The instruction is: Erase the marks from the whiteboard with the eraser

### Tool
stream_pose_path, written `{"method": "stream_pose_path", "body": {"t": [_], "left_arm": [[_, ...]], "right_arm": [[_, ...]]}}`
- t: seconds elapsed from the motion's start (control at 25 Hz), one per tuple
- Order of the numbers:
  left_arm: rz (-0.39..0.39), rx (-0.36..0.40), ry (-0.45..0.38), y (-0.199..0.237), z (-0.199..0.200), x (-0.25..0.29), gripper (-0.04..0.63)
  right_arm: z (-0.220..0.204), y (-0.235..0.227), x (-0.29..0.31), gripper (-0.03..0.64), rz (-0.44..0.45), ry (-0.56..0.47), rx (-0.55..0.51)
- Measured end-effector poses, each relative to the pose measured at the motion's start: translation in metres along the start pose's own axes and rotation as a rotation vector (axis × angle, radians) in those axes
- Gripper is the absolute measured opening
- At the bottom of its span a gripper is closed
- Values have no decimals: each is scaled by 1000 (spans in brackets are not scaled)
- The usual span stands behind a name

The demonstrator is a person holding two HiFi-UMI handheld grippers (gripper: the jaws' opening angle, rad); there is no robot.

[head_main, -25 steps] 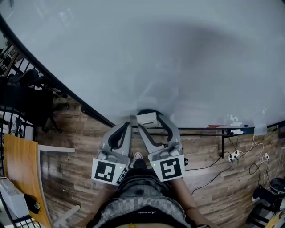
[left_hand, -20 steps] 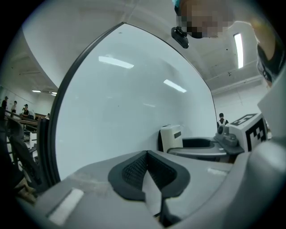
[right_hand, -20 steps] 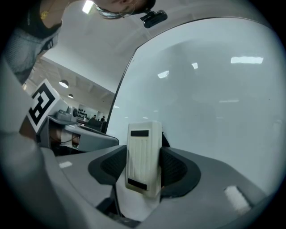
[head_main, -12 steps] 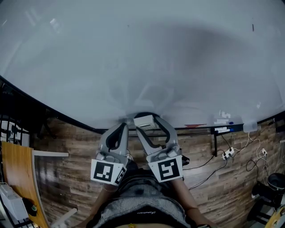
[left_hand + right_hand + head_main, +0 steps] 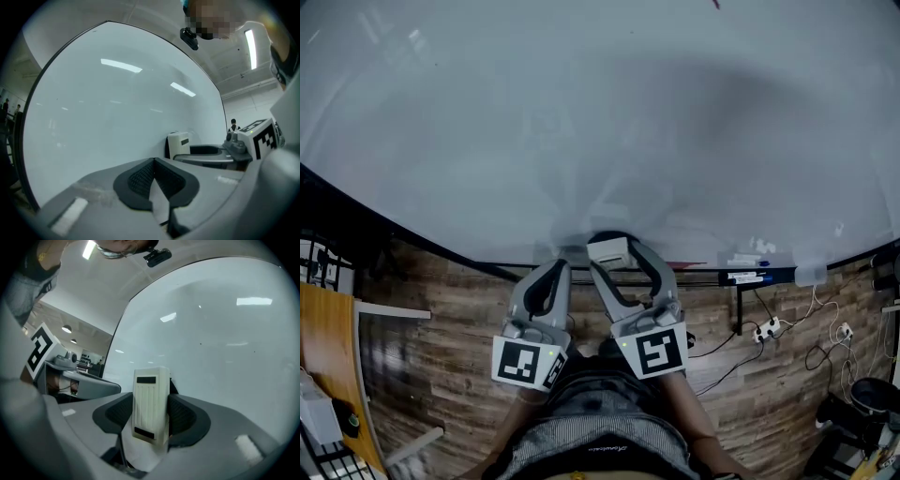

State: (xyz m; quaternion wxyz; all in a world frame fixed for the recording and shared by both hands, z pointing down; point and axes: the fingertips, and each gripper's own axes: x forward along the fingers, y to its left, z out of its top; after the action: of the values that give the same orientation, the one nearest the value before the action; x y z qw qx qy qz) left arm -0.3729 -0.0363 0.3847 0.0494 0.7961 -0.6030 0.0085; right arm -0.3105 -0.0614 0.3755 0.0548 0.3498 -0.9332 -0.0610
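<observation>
1. Head view: the whiteboard (image 5: 581, 122) fills the upper part of the frame, above a wooden floor (image 5: 441, 366).
   - The right gripper (image 5: 619, 244) holds the eraser (image 5: 607, 251) low down, near the board's bottom edge. I cannot tell whether the eraser touches the board.
   - The left gripper (image 5: 562, 270) sits just beside it, carrying nothing.
   - A tray with markers (image 5: 742, 277) runs along the board's lower right.
   - The board looks almost bare. There are faint smears above the eraser and one small red mark (image 5: 715, 4) at the very top edge.
   - My reading is that most of the visible area is wiped. That red mark, and anything above the frame, is left to do.

2. Head view against the earlier frames: the camera has swung.
   - The board's dark left edge has dropped lower and lies flatter.
   - The marker tray has slid leftward in the frame.
   - A small dark stroke seen at the upper right half a second ago is out of view, and the red mark has come in at the top.
   - The grippers and eraser keep almost the same place in the frame.

3. Left gripper view: its jaws are together with nothing between them. Beyond them the board is clean and reflects the ceiling lights. The eraser stands upright in the other gripper at right.

4. Right gripper view: its jaws are clamped on the eraser's two sides, with the white ribbed body standing up between the pads. The board beyond shows only tiny specks (image 5: 200, 344).
</observation>
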Motion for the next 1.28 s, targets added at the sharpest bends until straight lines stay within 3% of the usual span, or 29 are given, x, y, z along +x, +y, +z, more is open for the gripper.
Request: {"method": "stream_pose_path", "body": {"t": [0.2,0.44,0.88,1.08,1.28], "left_arm": [[24,-6,10,-13,-4,-1,3],[5,0,12,-12,-2,-1,3],[-171,11,8,-15,6,20,3],[-206,10,17,-10,-8,23,3],[-243,55,14,-14,-6,31,3]], "right_arm": [[2,-1,-1,242,32,-22,12],[4,-2,-1,242,6,-28,23],[6,0,4,244,-68,-2,28],[6,-1,4,244,-102,-20,26],[4,-2,3,244,-94,-14,21]]}}
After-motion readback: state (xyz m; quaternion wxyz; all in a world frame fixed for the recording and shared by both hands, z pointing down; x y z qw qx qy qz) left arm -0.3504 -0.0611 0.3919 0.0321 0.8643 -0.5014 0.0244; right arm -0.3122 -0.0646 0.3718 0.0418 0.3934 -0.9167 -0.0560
